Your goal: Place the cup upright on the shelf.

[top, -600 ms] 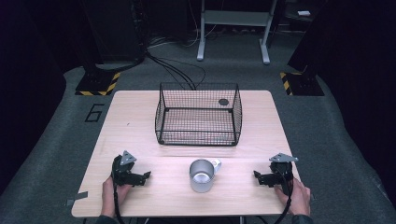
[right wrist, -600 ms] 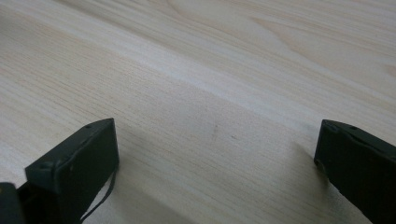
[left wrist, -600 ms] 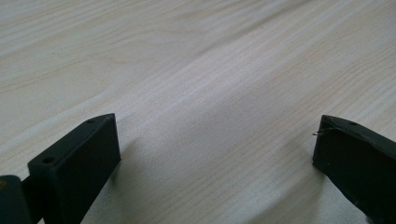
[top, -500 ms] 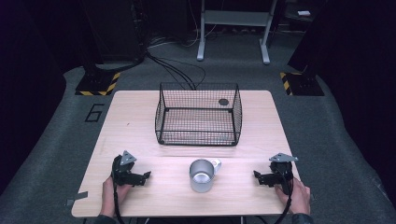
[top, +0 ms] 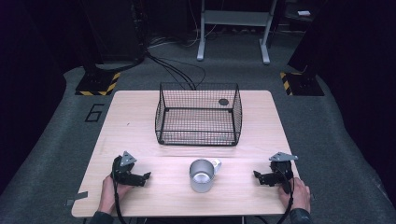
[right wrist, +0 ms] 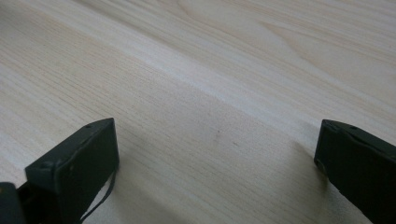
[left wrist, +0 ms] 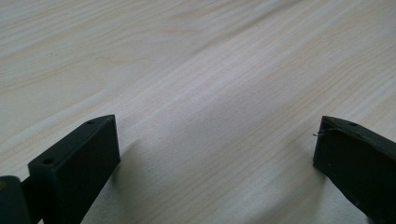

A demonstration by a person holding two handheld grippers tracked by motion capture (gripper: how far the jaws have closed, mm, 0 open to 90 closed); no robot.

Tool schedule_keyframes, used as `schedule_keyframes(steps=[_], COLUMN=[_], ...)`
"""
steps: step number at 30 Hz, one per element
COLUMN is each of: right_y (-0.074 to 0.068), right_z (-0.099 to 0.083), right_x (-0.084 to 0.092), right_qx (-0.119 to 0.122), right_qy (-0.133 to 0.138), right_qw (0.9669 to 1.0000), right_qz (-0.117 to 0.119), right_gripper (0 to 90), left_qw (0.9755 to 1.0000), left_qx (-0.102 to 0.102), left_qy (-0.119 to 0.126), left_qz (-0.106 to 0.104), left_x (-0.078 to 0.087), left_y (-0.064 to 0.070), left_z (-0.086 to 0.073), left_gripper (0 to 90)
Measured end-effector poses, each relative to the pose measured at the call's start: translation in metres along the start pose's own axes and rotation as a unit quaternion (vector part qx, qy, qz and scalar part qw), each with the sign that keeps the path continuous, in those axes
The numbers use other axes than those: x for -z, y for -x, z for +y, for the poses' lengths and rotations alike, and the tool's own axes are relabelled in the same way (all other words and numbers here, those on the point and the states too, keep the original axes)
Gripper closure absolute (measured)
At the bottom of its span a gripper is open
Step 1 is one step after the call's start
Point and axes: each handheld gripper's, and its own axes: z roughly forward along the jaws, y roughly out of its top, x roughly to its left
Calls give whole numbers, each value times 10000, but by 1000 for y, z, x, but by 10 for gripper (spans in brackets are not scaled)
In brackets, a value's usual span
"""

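Both tools resting beside the cup (top: 202, 175) — nothing moving yet

The left tool (top: 145, 176) and right tool (top: 256, 175) are sitting spread and empty on the bench (top: 135, 126), unchanged from a moment ago — the cup is standing between them, in front of the wire basket (top: 198, 114), ungrasped.

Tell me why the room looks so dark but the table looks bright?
High view: light falls on the table, the room behind stays dim, and the cup shines. Left gripper view: the left claw casts soft shadows on pale wood; the nearest claw tips look blurry.

A lab: hazard-striped stand bases (top: 98, 84), floor cables (top: 180, 72), grey carpet (top: 327, 121) around a lone table (top: 130, 126).
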Motion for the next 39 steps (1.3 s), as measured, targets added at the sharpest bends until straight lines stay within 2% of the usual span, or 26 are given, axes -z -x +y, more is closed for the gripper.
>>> schedule_keyframes(steps=[5, 10, 15, 16, 17, 18, 20, 23, 24, 26, 29, 30, 37, 39], right_y=[1, 1, 1, 1, 1, 1, 1, 1, 1, 1, 1, 1, 1, 1], right_z=[0, 1, 1, 1, 1, 1, 1, 1, 1, 1, 1, 1, 1, 1], right_x=[0, 0, 0, 0, 0, 0, 0, 0, 0, 0, 0, 0, 0, 0], right_qx=[40, 61, 59, 61, 61, 60, 60, 64, 64, 61, 65, 63, 70, 72], right_qy=[3, -29, -31, -29, -29, -30, -29, -29, -29, -30, -29, -31, -26, -27], right_qw=[10000, 10000, 10000, 10000, 10000, 10000, 10000, 10000, 10000, 10000, 10000, 10000, 10000, 10000], right_qz=[29, 39, 40, 40, 40, 40, 40, 42, 42, 42, 42, 42, 45, 47], right_gripper=[0, 0, 0, 0, 0, 0, 0, 0, 0, 0, 0, 0, 0, 0], left_qw=[9995, 9987, 9979, 9970, 9970, 9959, 9956, 9938, 9938, 9921, 9903, 9888, 9858, 9830], left_qx=[118, -16, -117, -102, -102, -168, -210, -327, -327, -366, -450, -484, -589, -655], left_qy=[208, 311, 442, 546, 546, 575, 613, 608, 608, 631, 696, 703, 758, 817], left_qz=[-199, -394, -466, -545, -545, -674, -684, -872, -872, -1020, -1113, -1221, -1378, -1510], left_x=[12, 25, 33, 36, 36, 38, 38, 40, 40, 40, 40, 41, 42, 42], left_y=[6, 15, 25, 30, 30, 35, 38, 49, 49, 55, 61, 64, 76, 83], left_z=[4, 10, 16, 19, 19, 23, 25, 34, 34, 38, 43, 47, 58, 62], left_gripper=[0, 2, 0, 0, 0, 0, 0, 0, 0, 2, 3, 3, 4, 4])
